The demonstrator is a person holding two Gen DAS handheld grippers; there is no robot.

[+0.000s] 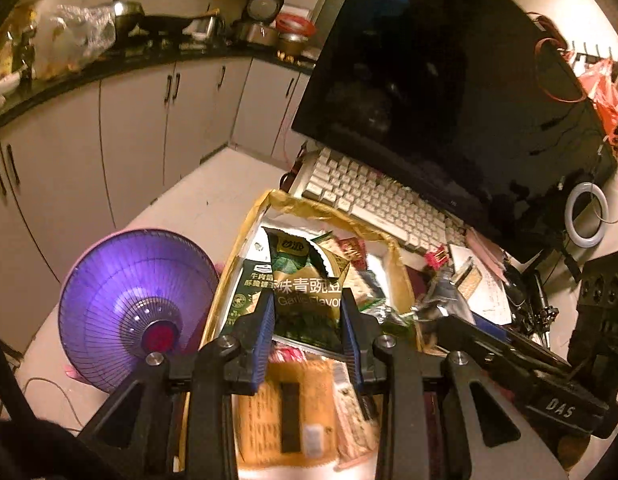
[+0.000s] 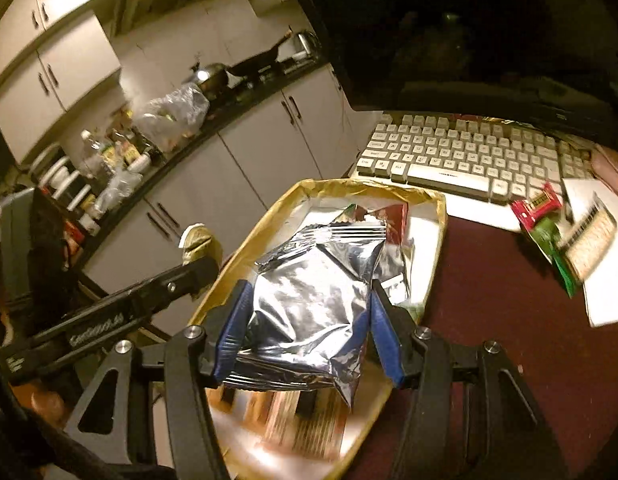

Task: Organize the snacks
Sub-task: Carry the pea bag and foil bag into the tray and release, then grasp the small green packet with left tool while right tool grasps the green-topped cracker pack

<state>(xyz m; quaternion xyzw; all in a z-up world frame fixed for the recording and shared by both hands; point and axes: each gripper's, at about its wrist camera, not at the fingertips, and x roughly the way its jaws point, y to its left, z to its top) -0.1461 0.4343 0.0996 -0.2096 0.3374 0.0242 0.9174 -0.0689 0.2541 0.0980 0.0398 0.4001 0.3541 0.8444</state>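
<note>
— Where do we stand with the left gripper (image 1: 308,300)?

— We see its blue pads pinching a green pea snack bag (image 1: 305,296) from both sides, held above the box (image 1: 245,236) with the yellowish rim. Under it lie more packets, among them a dark green one (image 1: 249,292) and an orange one (image 1: 285,412) that is blurred.

— And the right gripper (image 2: 309,308)?

— We see it closed on a silver foil bag (image 2: 309,300), also over the box (image 2: 269,220). A red packet (image 2: 395,220) sits at the far end of the box, partly behind the foil.

— What surface are we on?

— A desk with a dark red mat (image 2: 489,320), the box resting at its left part. A pale keyboard (image 2: 469,156) lies just beyond the box, under a big dark monitor (image 1: 449,80). To the right of the box we find a pink wrapper (image 2: 535,206) and a green one (image 2: 557,252) on white paper (image 2: 613,280).

— And the room?

— A kitchen: grey cabinets (image 1: 129,140) under a dark counter crowded with pots, bottles and a plastic bag (image 2: 177,112). A purple dish heater (image 1: 137,308) stands on the floor left of the box, and a white ring light (image 1: 587,214) sits at the desk's far right.
</note>
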